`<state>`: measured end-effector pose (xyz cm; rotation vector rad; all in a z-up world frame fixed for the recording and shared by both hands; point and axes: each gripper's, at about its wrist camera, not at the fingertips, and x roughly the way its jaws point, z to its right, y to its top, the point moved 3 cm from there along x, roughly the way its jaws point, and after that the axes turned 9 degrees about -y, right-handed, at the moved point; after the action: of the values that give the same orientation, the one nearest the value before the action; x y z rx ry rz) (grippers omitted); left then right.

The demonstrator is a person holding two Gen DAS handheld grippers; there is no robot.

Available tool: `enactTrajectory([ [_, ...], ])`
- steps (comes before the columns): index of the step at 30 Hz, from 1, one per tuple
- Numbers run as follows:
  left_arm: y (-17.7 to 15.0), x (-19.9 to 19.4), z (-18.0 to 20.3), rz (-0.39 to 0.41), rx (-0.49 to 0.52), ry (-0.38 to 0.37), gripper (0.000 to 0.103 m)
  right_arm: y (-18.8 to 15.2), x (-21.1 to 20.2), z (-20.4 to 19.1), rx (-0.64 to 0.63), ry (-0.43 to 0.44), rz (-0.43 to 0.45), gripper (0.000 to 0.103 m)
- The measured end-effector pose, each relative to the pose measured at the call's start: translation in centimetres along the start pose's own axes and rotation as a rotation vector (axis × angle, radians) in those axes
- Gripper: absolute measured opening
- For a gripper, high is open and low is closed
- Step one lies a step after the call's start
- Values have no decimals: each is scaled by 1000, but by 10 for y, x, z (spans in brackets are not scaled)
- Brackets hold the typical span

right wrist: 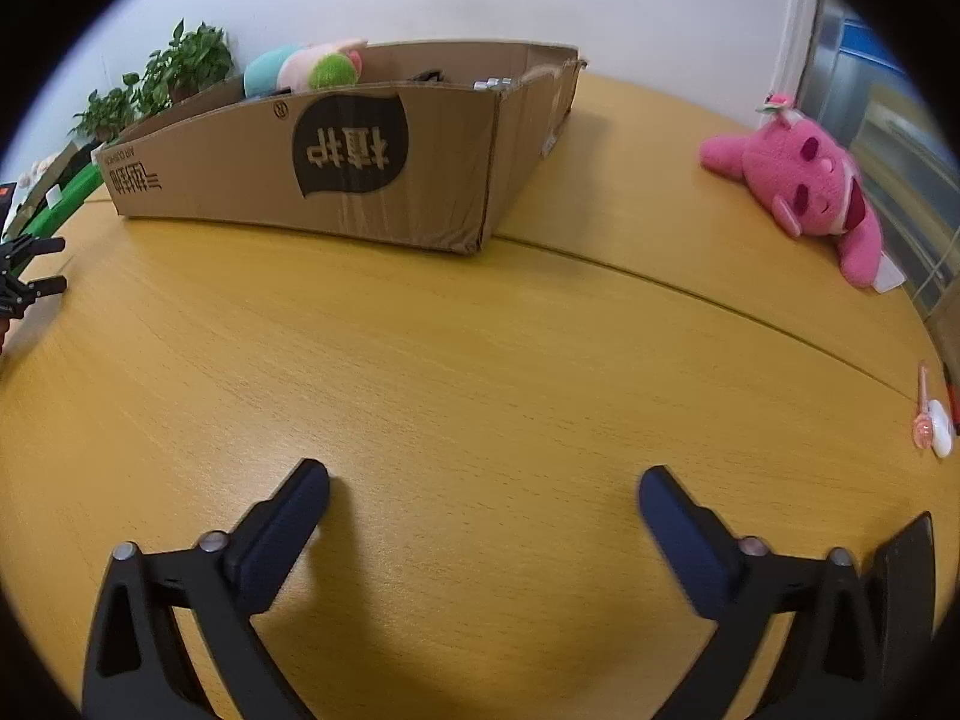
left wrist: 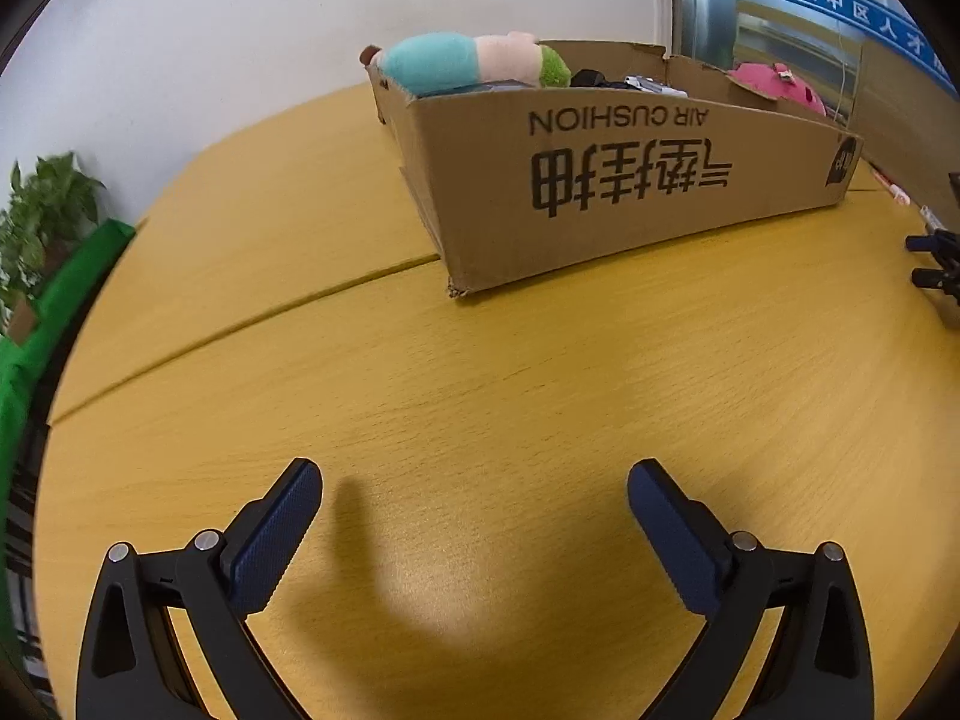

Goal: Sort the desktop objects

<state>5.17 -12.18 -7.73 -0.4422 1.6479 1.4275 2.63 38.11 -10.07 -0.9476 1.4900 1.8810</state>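
A low cardboard box [left wrist: 630, 192] stands on the yellow wooden table [left wrist: 480, 396]; it also shows in the right wrist view [right wrist: 336, 162]. A teal, pink and green plush toy [left wrist: 468, 63] lies in it, also seen from the right [right wrist: 306, 69], with small dark items beside it. A pink plush toy [right wrist: 810, 186] lies on the table at the far right, its top visible behind the box [left wrist: 780, 87]. My left gripper [left wrist: 474, 492] is open and empty above bare table. My right gripper [right wrist: 483, 495] is open and empty above bare table.
A pink pen and a white item [right wrist: 933, 420] lie at the right table edge. Potted plants [right wrist: 162, 84] stand behind the box on the left. A green surface [left wrist: 54, 312] borders the table's left side. The other gripper's tips [left wrist: 936, 261] show at the right edge.
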Motion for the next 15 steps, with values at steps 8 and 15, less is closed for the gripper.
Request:
enactTrajectory([
  [8, 7, 3, -14, -14, -39, -75, 103, 11, -1, -15, -85, 73, 12, 103],
  [15, 30, 13, -17, -19, -57, -64, 103, 22, -2, -57, -164, 136, 30, 103],
])
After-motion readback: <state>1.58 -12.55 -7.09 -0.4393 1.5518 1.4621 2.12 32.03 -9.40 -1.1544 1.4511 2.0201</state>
